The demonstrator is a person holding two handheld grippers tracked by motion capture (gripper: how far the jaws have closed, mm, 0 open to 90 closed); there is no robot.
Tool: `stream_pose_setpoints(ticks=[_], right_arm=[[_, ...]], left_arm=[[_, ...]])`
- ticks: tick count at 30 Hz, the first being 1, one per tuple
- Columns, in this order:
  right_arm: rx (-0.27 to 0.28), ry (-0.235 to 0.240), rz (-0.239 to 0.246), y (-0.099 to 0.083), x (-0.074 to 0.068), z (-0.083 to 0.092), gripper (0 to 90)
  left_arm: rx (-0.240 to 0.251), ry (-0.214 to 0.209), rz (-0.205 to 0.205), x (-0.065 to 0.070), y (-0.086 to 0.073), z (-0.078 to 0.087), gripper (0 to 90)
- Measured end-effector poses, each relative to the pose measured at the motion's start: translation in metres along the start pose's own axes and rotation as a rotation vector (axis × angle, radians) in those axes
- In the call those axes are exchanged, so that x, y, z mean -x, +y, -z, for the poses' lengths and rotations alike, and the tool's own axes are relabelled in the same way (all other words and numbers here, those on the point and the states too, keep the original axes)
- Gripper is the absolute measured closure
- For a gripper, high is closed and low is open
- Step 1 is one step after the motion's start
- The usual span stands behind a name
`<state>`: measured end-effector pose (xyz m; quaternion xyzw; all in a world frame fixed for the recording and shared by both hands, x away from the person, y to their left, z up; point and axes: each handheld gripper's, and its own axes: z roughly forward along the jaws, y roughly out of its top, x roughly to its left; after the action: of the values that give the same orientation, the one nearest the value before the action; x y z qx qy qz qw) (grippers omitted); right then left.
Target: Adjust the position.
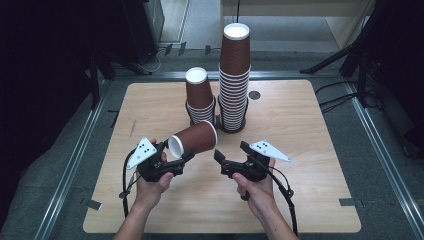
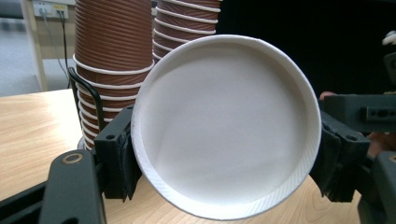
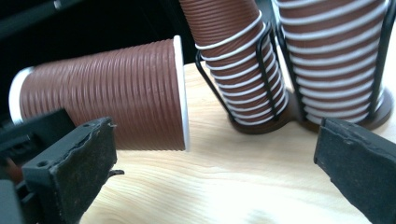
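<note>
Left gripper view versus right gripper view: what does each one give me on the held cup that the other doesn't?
The left gripper view gives the paper cup's white base face-on, clamped between the left gripper's jaws. The right gripper view gives the cup's ribbed brown side lying level above the table, with the right gripper's jaws open and apart from it. Both share the two cup stacks in black wire holders behind.

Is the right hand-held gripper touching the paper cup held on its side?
Apart. The high view shows bare table between the right hand-held gripper and the paper cup; its jaws stand open.
</note>
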<state>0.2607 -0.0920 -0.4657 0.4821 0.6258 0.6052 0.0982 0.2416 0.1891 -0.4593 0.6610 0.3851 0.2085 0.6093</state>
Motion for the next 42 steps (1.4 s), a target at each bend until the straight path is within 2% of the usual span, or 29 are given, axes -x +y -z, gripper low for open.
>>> stream_pose_setpoints(ticks=[1,2,3,5,7,8,9,10,11,12,13,14,15,16,17,18,20,21,22,24,27,30,32,33,34,36,37,40,42], right_arm=[[0.000,0.000,0.000,0.000,0.000,0.000,0.0],[0.001,0.011,-0.035,0.000,0.001,0.000,0.0],[0.003,0.023,-0.113,-0.002,0.003,-0.002,0.0],[-0.002,0.037,-0.184,-0.003,0.005,-0.004,0.0],[-0.007,0.058,-0.280,-0.004,0.008,-0.006,0.0],[-0.007,0.058,-0.280,-0.004,0.008,-0.006,0.0],[-0.005,0.056,-0.320,-0.004,0.010,-0.007,0.0],[-0.004,0.070,-0.416,-0.006,0.013,-0.008,0.0],[-0.005,0.076,-0.451,-0.006,0.014,-0.009,0.0],[-0.005,0.076,-0.451,-0.006,0.014,-0.009,0.0],[-0.007,0.087,-0.486,-0.008,0.015,-0.010,0.0],[-0.015,0.094,-0.559,-0.010,0.017,-0.011,0.0],[-0.015,0.094,-0.559,-0.010,0.017,-0.011,0.0],[-0.017,0.110,-0.643,-0.011,0.018,-0.012,0.0],[-0.013,0.115,-0.673,-0.012,0.018,-0.012,0.0],[-0.013,0.115,-0.673,-0.012,0.018,-0.012,0.0],[-0.002,0.128,-0.759,-0.014,0.017,-0.013,0.0],[-0.002,0.128,-0.759,-0.014,0.017,-0.013,0.0],[-0.008,0.139,-0.813,-0.015,0.016,-0.015,0.0],[-0.010,0.148,-0.832,-0.016,0.015,-0.016,0.0],[-0.017,0.167,-0.917,-0.018,0.011,-0.018,0.0],[-0.015,0.175,-0.953,-0.018,0.009,-0.020,0.0],[-0.027,0.201,-1.024,-0.019,0.007,-0.022,0.0],[-0.027,0.201,-1.024,-0.019,0.007,-0.022,0.0],[-0.034,0.204,-1.068,-0.018,0.003,-0.022,0.0],[-0.035,0.202,-1.081,-0.018,0.002,-0.022,0.0],[-0.035,0.203,-1.128,-0.017,0.001,-0.024,0.0],[-0.033,0.199,-1.146,-0.017,-0.001,-0.025,0.0],[-0.037,0.216,-1.171,-0.018,-0.004,-0.028,0.0]], left_arm=[[0.000,0.000,0.000,0.000,0.000,0.000,23.4],[0.002,0.000,-0.002,0.000,0.000,0.000,23.4],[0.003,0.000,-0.002,0.000,0.000,0.000,23.5],[0.004,0.000,-0.001,0.001,0.000,0.000,23.5],[0.005,0.000,-0.001,0.001,-0.001,0.000,23.5],[0.005,0.000,-0.001,0.001,-0.001,0.000,23.5],[0.004,0.000,-0.003,0.002,-0.001,-0.001,23.5],[0.006,0.001,-0.003,0.002,-0.001,-0.001,23.5],[0.007,0.002,-0.002,0.002,-0.001,-0.001,23.4],[0.007,0.002,-0.002,0.002,-0.001,-0.001,23.5],[0.007,0.002,-0.002,0.002,-0.002,-0.001,23.5],[0.006,0.002,-0.003,0.002,-0.002,-0.001,23.5],[0.006,0.002,-0.003,0.002,-0.002,-0.001,23.5],[0.005,0.001,-0.001,0.002,-0.002,-0.002,23.4],[0.003,-0.001,-0.001,0.003,-0.003,-0.002,23.5],[0.003,-0.001,-0.001,0.003,-0.003,-0.002,23.4],[-0.001,-0.003,-0.007,0.005,-0.004,-0.004,23.4],[-0.001,-0.003,-0.007,0.005,-0.004,-0.004,23.4],[0.000,-0.002,-0.007,0.006,-0.005,-0.004,23.4],[0.000,-0.002,-0.007,0.006,-0.005,-0.005,23.4],[-0.001,0.000,-0.005,0.007,-0.005,-0.005,23.4],[-0.001,0.001,-0.004,0.007,-0.006,-0.006,23.4],[-0.001,0.002,-0.004,0.007,-0.007,-0.006,23.4],[0.000,0.003,-0.005,0.007,-0.007,-0.006,23.4],[0.003,0.004,-0.004,0.008,-0.007,-0.007,23.4],[0.003,0.005,-0.007,0.009,-0.007,-0.007,23.4],[0.003,0.003,-0.009,0.009,-0.007,-0.007,23.4],[0.002,0.004,-0.015,0.011,-0.007,-0.007,23.4],[0.002,0.004,-0.018,0.011,-0.007,-0.007,23.4]])
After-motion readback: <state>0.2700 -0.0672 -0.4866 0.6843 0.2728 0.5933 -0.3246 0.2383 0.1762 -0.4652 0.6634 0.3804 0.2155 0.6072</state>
